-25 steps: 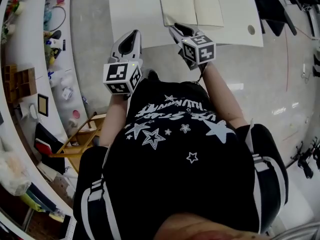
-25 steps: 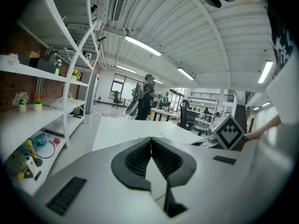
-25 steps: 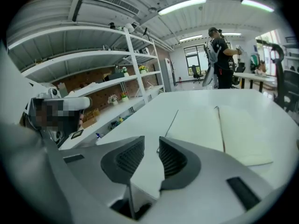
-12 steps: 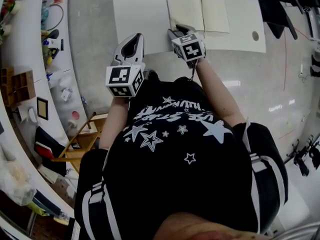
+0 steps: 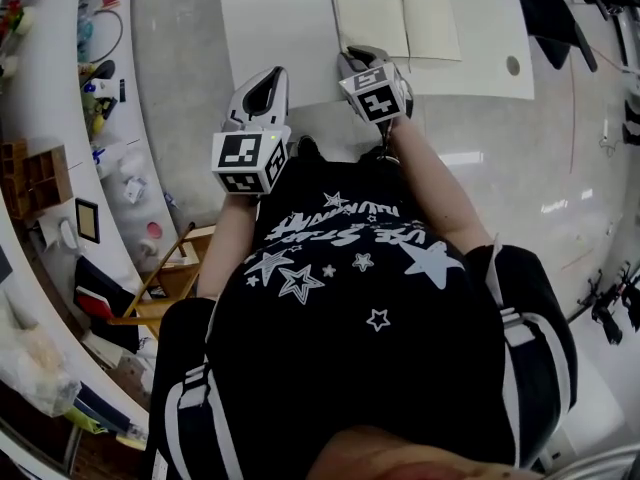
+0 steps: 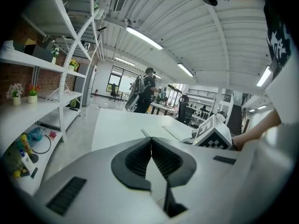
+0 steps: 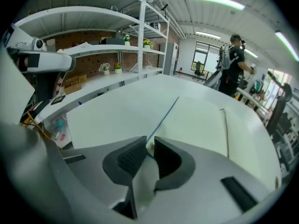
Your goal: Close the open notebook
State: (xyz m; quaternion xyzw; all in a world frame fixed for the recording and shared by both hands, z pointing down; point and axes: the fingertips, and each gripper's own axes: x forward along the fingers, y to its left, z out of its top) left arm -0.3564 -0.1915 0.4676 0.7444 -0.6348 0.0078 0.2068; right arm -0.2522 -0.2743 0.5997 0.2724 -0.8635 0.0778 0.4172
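Note:
The open notebook [image 5: 395, 13] lies flat on the white table [image 5: 270, 18], cream pages up, a thin blue cover edge showing [image 7: 163, 115]. My right gripper [image 5: 352, 56] points down at its near left corner. In the right gripper view its jaws [image 7: 149, 146] are closing, with that corner and blue edge filling the narrow gap between them. My left gripper [image 5: 268, 76] hovers at the table's front edge, left of the notebook. Its jaws [image 6: 151, 141] are shut with nothing in them. The notebook [image 6: 180, 132] and the right gripper's marker cube [image 6: 212, 134] show beyond it.
A round cable hole [image 5: 513, 65] sits in the table's right end. Curved white shelves [image 5: 60, 118] with small clutter run along the left, a wooden chair [image 5: 165, 278] beside them. A person with a backpack [image 7: 231, 62] stands far behind the table.
My right gripper has come down and turned onto the notebook's near left corner. The left gripper has barely shifted.

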